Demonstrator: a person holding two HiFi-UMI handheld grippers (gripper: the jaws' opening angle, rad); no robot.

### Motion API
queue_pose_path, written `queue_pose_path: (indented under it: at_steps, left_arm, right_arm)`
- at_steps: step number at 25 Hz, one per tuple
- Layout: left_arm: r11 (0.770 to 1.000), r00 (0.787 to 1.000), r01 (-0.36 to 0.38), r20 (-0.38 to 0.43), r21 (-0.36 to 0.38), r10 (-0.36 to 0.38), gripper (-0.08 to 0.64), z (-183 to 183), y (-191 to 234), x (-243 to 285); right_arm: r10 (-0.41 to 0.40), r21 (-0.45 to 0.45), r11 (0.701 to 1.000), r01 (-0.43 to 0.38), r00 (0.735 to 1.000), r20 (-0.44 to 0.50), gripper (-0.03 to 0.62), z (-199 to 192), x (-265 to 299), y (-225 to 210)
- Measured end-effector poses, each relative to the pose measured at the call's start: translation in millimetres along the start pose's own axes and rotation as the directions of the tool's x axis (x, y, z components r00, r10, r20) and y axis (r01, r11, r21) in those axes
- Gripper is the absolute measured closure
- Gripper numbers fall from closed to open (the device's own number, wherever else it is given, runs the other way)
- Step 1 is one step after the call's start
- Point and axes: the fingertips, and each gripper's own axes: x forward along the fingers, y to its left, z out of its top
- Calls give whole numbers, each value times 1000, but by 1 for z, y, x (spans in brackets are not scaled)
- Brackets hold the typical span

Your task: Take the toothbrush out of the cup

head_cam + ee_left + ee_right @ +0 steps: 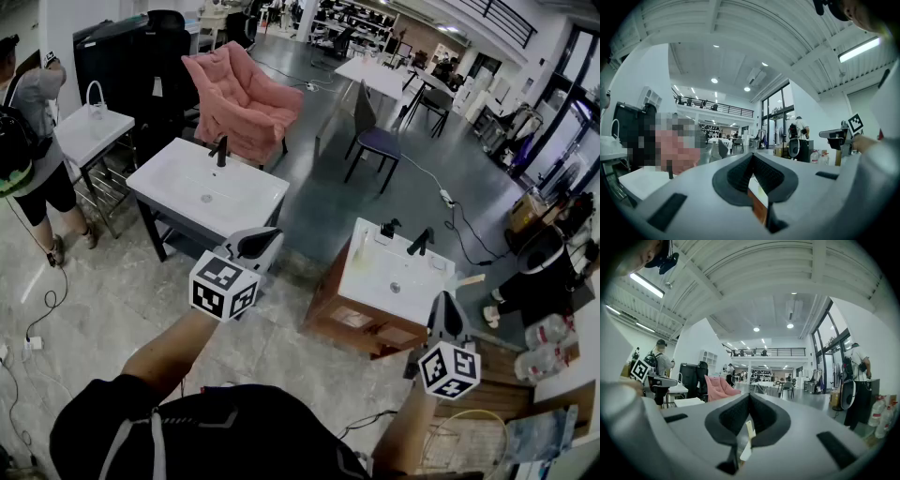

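While seemingly empty, grippers (272, 237) (444, 302) sit closed.

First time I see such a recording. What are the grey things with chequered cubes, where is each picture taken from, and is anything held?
No robot here: a person holds a grasping tool in each hand. The head view comes from a camera on the person's head, looking down; it shows the left tool and the right tool. The marker cubes are parts of them. The other two views come from cameras riding on the tools, looking along their jaws. Both tools point level, jaws together, holding nothing. Below, on the hall floor, stand a white washbasin, a second basin on a wooden cabinet and a pink armchair. No cup or toothbrush can be made out surely.
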Motion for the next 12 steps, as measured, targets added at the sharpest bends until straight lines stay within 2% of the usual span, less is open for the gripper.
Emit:
queue_pose_path:
  at_steps: [4,12]
  left_arm:
    - [1000,1000,18,3,-19,-18,555,1,-1,-1]
    - [1000,1000,5,14,-16,-5,555,3,-5,-6]
  right_arm:
    - [2,4,1000,-2,1000,-3,588,-2,4,2]
    - [-4,-1,1000,4,1000,-3,588,1,0,1]
